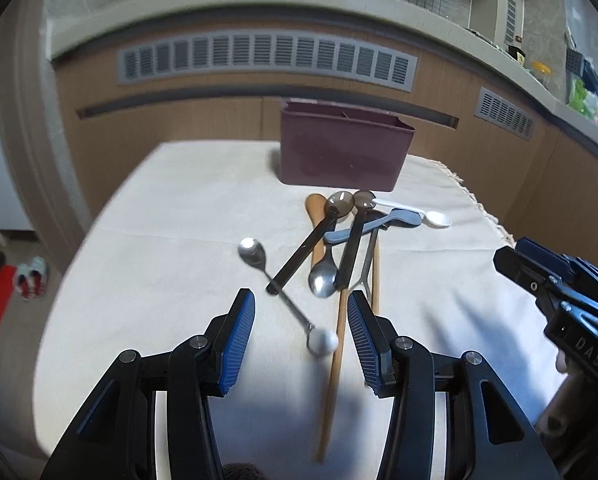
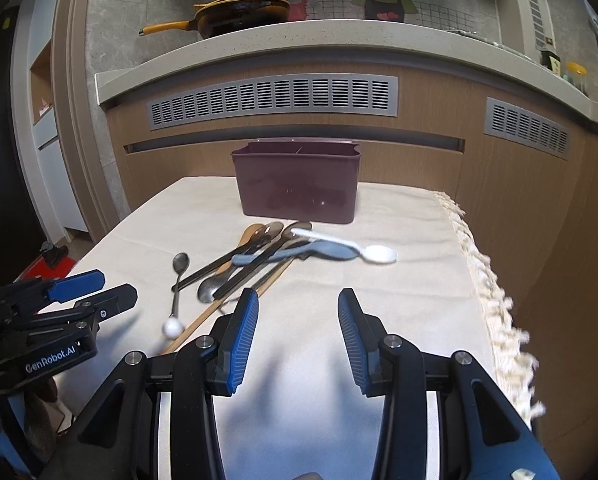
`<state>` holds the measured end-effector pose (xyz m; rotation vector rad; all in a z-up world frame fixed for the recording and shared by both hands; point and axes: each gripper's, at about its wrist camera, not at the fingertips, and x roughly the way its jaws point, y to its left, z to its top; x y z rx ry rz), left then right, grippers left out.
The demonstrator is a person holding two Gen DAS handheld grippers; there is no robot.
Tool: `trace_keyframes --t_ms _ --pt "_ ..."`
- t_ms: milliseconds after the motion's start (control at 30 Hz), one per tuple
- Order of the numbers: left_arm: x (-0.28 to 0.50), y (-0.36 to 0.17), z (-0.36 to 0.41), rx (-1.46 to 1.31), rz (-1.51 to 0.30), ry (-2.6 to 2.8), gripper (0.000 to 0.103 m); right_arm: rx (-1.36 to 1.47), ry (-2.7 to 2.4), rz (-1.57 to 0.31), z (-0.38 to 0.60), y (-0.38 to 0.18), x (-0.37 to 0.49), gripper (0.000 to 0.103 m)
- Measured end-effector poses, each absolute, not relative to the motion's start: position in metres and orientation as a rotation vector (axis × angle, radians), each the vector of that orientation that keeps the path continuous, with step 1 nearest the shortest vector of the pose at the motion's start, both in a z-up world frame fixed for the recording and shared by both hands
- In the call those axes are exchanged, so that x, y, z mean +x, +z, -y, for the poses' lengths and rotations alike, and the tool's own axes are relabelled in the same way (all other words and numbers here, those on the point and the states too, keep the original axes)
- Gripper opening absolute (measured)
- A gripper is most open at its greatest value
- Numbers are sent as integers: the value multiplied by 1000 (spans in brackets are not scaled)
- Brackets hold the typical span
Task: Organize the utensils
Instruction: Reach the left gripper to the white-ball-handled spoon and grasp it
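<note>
Both left tongs [image 1: 301, 304] and right tongs [image 2: 297, 304] gape wide, empty, above the spoon pile [image 1: 339, 240].

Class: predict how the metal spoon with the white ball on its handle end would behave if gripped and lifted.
The spoon with the white ball looks thin and metallic, so probably stiff yet slippery. Its ball end may pivot or roll. A dark spoon handle crosses it, so lifting would likely disturb that.

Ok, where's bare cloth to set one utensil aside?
Free: cloth right of the tangled utensil pile, out to the fringed tablecloth edge, ahead of the right gripper; also left of the ball-ended metal spoon. Crowded: between the pile and the maroon plastic caddy.
</note>
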<state>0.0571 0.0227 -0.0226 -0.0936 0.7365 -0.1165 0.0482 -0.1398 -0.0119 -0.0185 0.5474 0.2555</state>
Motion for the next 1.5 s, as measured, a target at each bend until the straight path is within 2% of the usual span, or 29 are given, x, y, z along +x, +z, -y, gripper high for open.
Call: trace_keyframes --t_ms 233,433,533,867,1067,1267,1333,1500 --pt "103 -20 -59 -93 -764 -71 49 -41 308 -600 140 -4 108 39" --pt "129 -32 -89 -187 -882 -58 49 -31 384 -724 120 -18 158 38" --pt "127 -38 -77 -199 -931 -122 49 -43 383 -735 115 -24 169 38" --pt "72 -51 -2 -73 -864 -32 49 -2 353 -731 149 -34 165 37" --pt "75 -57 4 -91 -894 45 49 16 347 -695 168 -31 146 37" --pt "74 -57 -2 -127 -900 38 36 47 324 -680 180 -31 134 37" --pt "68 -53 -3 -118 -869 33 26 49 321 -679 182 -32 132 37" --pt "59 -46 -7 -78 -808 34 24 47 319 -668 181 -30 127 37"
